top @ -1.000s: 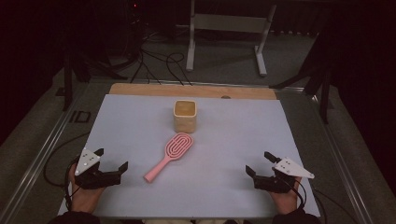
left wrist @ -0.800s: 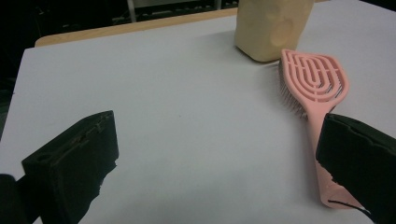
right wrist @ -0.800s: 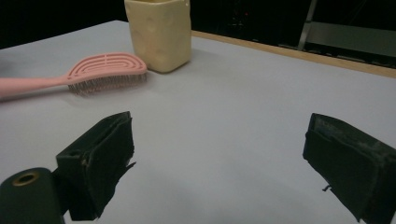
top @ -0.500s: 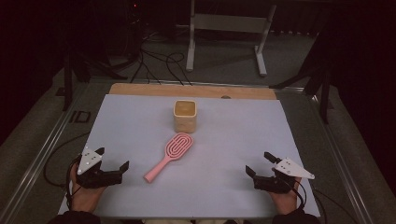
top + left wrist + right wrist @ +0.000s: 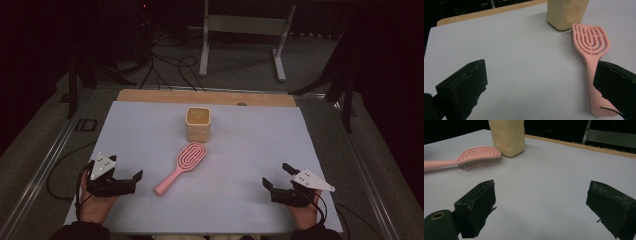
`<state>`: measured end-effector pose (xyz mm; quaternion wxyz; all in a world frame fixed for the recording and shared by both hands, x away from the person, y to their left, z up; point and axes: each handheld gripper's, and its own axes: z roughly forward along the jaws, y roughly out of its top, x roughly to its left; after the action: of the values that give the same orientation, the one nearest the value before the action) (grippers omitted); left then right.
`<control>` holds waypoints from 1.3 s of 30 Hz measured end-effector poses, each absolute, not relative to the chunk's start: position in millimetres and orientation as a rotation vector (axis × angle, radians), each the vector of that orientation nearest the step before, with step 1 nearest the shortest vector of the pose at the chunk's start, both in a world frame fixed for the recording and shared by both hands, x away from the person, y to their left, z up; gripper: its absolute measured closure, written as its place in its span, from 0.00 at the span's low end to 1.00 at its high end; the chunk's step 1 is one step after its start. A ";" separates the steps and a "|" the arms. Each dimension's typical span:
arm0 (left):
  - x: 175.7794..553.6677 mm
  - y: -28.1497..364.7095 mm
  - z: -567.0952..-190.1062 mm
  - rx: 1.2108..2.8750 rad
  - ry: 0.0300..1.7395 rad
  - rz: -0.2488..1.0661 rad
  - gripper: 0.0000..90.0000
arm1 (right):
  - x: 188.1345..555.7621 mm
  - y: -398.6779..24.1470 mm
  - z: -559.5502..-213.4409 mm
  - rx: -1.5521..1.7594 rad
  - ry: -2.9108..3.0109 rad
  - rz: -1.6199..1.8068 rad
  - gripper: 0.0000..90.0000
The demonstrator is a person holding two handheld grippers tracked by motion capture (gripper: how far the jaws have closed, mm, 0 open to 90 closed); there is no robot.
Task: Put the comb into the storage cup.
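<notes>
- The pale yellow cup (image 5: 198,123) stands upright toward the far middle of the white mat (image 5: 260,150), so everything else gets placed off the cup.
- A pink brush (image 5: 181,160) lies flat just on the near side of the cup, close to it but whether they touch is hard to call. Its head points up at the cup and its handle runs off toward the near left.
- In the right gripper view the brush (image 5: 466,157) has its bristles facing down on the mat, right beside the cup (image 5: 507,135).
- The left gripper (image 5: 134,181) sits well to the near left of the cup, held in a hand (image 5: 92,205). Its jaws are spread wide with nothing between them, and the brush handle ends just next to them.
- In the left gripper view the brush (image 5: 591,50) runs down past the jaw on the right of the picture, with the cup (image 5: 566,12) behind it.
- The right gripper (image 5: 275,176) is well to the near right of the cup, far from the brush. Its jaws are wide apart too, holding nothing, just bare mat in the gap.
</notes>
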<state>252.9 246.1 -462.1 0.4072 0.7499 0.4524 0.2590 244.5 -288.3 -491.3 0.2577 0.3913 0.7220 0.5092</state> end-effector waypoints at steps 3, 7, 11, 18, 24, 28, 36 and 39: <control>255.2 244.0 -461.5 1.906 1.147 0.645 0.00 | 244.5 -288.3 -491.4 1.062 1.958 1.380 0.09; 259.1 238.6 -461.2 1.941 1.152 0.637 0.00 | 244.7 -288.0 -491.6 1.060 1.962 1.375 0.09; 262.0 233.6 -461.3 1.964 1.157 0.633 0.00 | 245.3 -287.6 -492.3 1.069 1.965 1.364 0.09; 269.7 223.5 -462.2 2.019 1.160 0.605 0.00 | 245.4 -287.4 -492.5 1.071 1.966 1.362 0.09; 274.3 216.4 -462.4 2.052 1.157 0.588 0.00 | 245.9 -287.2 -493.0 1.072 1.970 1.361 0.09; 278.2 208.3 -463.2 2.086 1.147 0.572 0.00 | 246.3 -286.9 -493.2 1.072 1.971 1.357 0.09; 283.1 196.9 -464.0 2.126 1.143 0.559 0.01 | 246.6 -286.5 -493.6 1.077 1.974 1.358 0.09; 285.5 190.6 -464.1 2.148 1.133 0.552 0.01 | 246.6 -286.7 -493.6 1.079 1.974 1.355 0.09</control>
<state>285.5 190.6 -464.1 0.3196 0.8173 0.4311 0.2100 246.6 -286.7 -493.6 0.2547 0.3972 0.7269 0.4990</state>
